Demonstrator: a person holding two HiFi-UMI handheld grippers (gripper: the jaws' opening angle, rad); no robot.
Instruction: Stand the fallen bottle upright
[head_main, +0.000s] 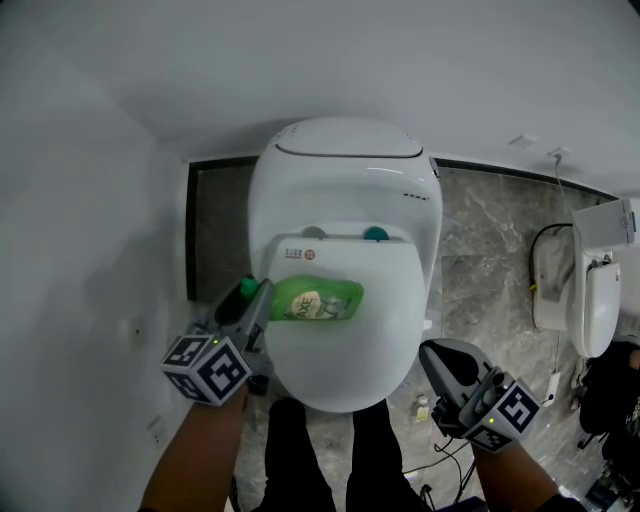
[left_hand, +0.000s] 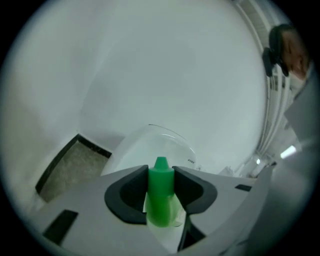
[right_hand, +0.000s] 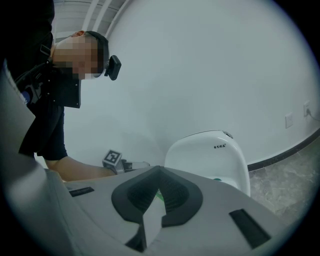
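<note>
Now, bottle (head_main: 318, 300): green, lying sideways across the closed toilet lid (head_main: 340, 380), cap end toward the left gripper. I can't tell from here whether its body rests on the lid or hangs just clear of it.
Left gripper (head_main: 258, 300): jaws clamped on the bottle's green cap (left_hand: 161, 182), one dark pad on each side. Nothing but that narrow top is held.
Right gripper (head_main: 437, 357): jaws closed on nothing, tips together, off the lid's other side and well apart from the bottle.
Risk one, swing: the whole body sticks out beyond the pads, so I'd expect it to pivot in the grip as it turns upright.
Risk two, slip: a smooth tapered cap gives little to bite, so a quick tilt could let it slide out.
Risk three, landing: the lid looks glossy and domed. Set down off-centre or at a lean, the bottle could topple again or skate off the edge.
Risk four, drop zone: dark floor (head_main: 215, 230) lies just beside the lid on the left, next to the wall (head_main: 80, 250). A fall there would be awkward to recover.
Backup: the right gripper is too far off to steady anything.
</note>
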